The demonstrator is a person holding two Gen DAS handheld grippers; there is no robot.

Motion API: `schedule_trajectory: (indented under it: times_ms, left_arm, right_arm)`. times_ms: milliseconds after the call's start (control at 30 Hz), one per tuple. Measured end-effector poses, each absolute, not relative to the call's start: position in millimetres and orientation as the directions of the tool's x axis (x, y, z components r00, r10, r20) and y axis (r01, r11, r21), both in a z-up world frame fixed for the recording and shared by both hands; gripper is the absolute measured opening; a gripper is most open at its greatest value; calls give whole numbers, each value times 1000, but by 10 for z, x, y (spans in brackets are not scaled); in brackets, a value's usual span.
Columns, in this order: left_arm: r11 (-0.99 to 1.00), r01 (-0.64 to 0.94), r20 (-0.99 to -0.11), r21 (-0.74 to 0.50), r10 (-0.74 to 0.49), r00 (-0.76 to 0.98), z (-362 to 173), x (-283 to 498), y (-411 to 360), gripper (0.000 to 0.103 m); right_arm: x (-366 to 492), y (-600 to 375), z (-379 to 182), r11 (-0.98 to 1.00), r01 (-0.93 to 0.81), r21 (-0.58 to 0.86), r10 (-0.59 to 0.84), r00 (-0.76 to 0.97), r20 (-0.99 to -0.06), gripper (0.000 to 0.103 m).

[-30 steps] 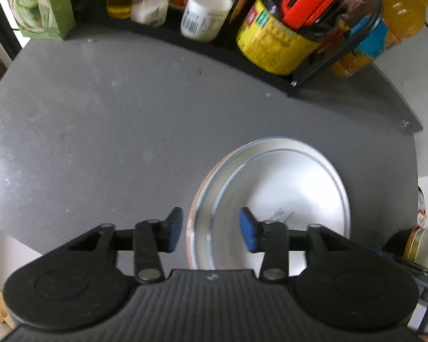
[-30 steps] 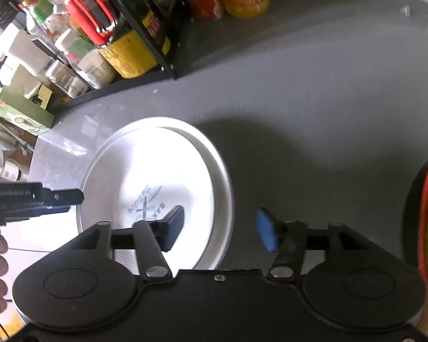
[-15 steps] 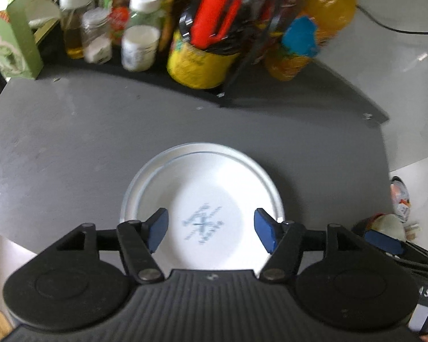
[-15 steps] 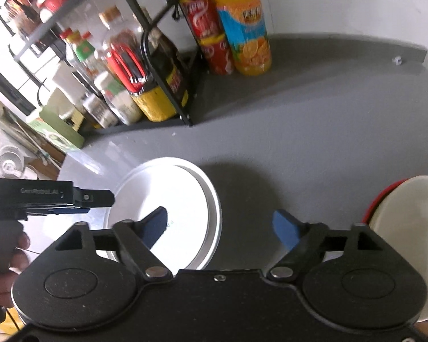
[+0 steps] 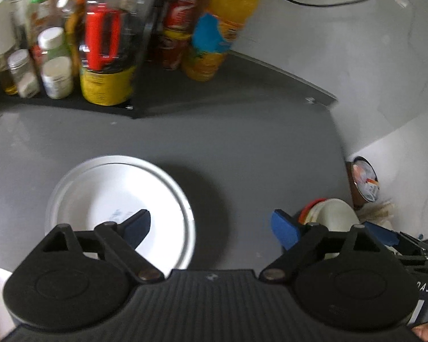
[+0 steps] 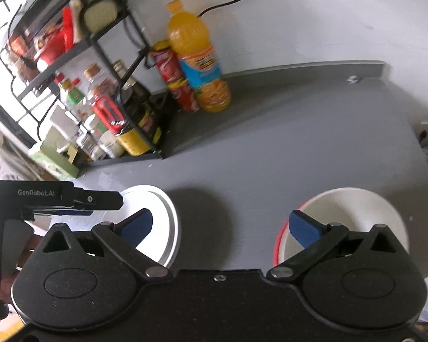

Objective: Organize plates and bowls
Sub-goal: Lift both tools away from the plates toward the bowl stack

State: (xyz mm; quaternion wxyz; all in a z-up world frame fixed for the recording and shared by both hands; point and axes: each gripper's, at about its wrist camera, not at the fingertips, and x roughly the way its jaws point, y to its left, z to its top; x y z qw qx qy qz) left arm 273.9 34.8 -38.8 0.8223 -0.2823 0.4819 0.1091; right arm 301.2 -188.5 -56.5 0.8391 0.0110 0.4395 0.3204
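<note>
Plates [image 5: 168, 188], two stacked; bowls [image 6: 353, 211], two nested; grey table [image 6: 256, 165].

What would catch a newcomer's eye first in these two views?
The white plate lying on the grey table, toward its left. To its right stands a cream bowl nested in a red-rimmed one. Behind, a bright orange drink bottle stands beside a crowded black rack.

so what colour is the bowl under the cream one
Red: its rim shows beneath the cream bowl, clearest in the right wrist view.

rack bottles [image 5: 100, 42] blurred; bowl [image 5: 332, 213] half hidden behind left gripper's fingers [image 5: 284, 228]
</note>
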Motion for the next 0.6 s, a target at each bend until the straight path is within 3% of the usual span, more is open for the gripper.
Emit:
schedule_trajectory:
  times_ms: [600]
  left_arm:
    - [849, -368, -860, -379, -176, 480, -616, 3370, -538, 91]
  right_arm:
    - [3363, -2933, -690, 862, -402, 310, 484, 464, -742, 103]
